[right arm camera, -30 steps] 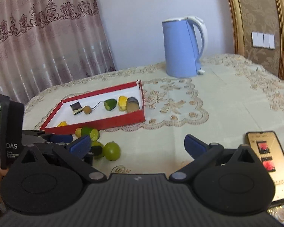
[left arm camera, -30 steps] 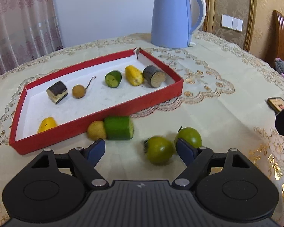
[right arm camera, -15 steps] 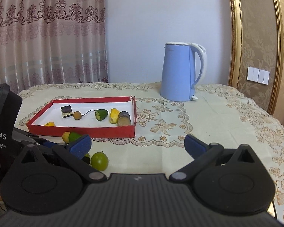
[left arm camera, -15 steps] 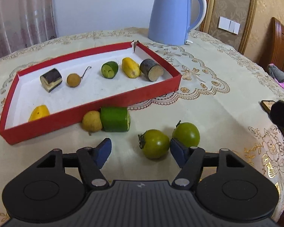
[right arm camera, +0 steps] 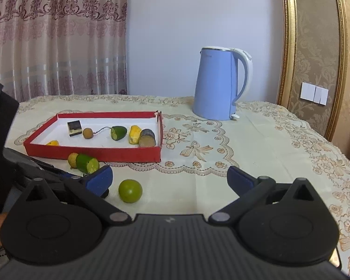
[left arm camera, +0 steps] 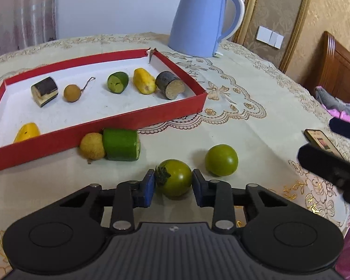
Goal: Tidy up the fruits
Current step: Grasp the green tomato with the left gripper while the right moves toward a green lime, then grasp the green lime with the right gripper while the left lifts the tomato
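A green tomato [left arm camera: 174,177] with a dark leafy top sits on the table [left arm camera: 256,126] between the two blue fingers of the left gripper [left arm camera: 173,187]. The jaws have just been closing, and the pads now touch its sides. A round green fruit [left arm camera: 221,159] lies just past the right finger. A red tray [left arm camera: 128,119] holding cut fruit lies further ahead. The right gripper [right arm camera: 170,179] stands wide open, holding nothing.
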Demonstrator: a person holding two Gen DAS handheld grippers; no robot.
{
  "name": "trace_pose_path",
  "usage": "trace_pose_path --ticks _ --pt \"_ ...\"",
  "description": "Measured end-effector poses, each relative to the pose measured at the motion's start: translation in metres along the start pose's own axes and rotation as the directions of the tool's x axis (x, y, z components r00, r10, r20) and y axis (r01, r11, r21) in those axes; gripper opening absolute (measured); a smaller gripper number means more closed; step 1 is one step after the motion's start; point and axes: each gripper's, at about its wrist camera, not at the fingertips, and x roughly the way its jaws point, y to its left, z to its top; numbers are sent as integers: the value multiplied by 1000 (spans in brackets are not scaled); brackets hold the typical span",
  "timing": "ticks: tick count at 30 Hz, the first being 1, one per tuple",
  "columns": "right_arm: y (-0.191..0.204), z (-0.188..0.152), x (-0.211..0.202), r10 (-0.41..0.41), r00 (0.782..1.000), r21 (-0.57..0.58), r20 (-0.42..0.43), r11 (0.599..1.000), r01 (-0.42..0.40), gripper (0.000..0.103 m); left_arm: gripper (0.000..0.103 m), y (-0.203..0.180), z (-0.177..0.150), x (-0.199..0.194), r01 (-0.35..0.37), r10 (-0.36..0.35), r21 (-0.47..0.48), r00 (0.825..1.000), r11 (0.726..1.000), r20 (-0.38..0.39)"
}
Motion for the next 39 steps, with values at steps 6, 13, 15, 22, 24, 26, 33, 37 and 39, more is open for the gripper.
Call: trace_pose_path --ticks 6,13,15,22,24,26,33,37,39 --pt "6 -6 15 67 997 12 -40 998 -67 90 33 15 -5 -27 -90 91 -16 994 996 56" --pt "35 -9 45 119 988 -35 -99 992 -123 65 33 52 -14 -58 -278 281 -48 955 960 96" --pt "40 -9 58 133 982 -27 -135 990 -138 60 33 65 -15 -63 -302 308 -80 948 950 82" --pt "51 -12 81 85 980 -62 -181 993 -98 56 33 84 -17 -70 -327 335 -115 940 938 65" --pt "52 -12 84 71 978 -68 -194 994 -86 53 33 84 -17 -68 -322 330 -114 942 940 60" --pt "53 -12 86 61 978 -80 -202 994 -78 47 33 84 -18 -66 -321 328 -114 943 940 53" --pt "49 -13 89 69 975 -61 -213 995 -84 32 33 82 -18 -63 -335 341 -106 939 936 43" --pt "48 -13 86 70 978 -37 -195 996 -79 32 33 82 -18 -61 -355 360 -106 932 929 32" --pt "46 -11 82 77 980 -24 -181 996 -82 32 33 82 -17 -60 -364 369 -105 929 925 29"
